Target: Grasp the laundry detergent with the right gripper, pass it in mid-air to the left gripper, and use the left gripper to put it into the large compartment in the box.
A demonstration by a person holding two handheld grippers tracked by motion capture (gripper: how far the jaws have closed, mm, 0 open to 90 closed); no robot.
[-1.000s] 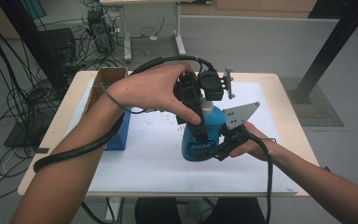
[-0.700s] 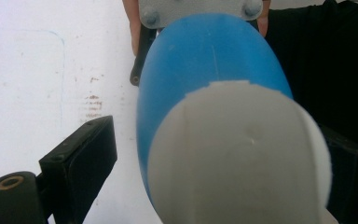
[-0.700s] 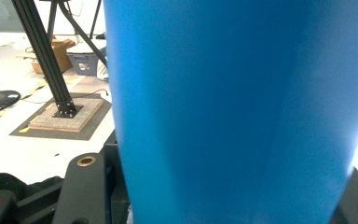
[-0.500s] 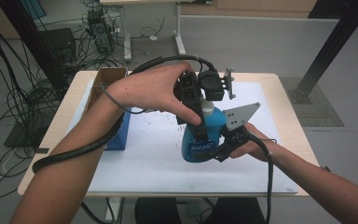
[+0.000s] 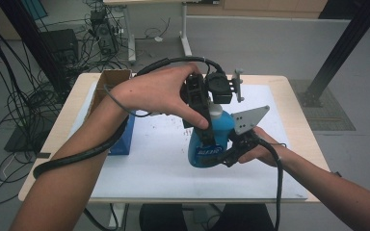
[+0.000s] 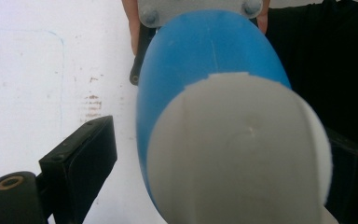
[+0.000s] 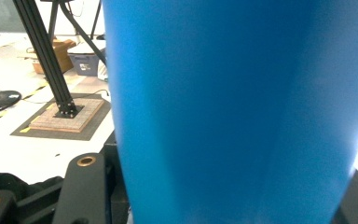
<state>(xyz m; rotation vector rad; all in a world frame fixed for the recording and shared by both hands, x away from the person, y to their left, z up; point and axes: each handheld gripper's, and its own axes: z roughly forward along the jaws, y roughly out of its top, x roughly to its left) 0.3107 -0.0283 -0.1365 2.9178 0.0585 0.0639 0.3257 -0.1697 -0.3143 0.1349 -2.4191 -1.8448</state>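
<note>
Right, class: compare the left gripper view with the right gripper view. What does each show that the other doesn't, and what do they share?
Left gripper view, not the right: the white cap seen from above, and the white mat with brown stains. Right gripper view, not the left: a black post on a tiled base, with a cardboard box behind. Shared: the blue bottle, close up.

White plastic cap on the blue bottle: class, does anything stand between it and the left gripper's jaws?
Nothing visible does: the white plastic cap of the blue bottle sits between the left gripper's open jaws.
</note>
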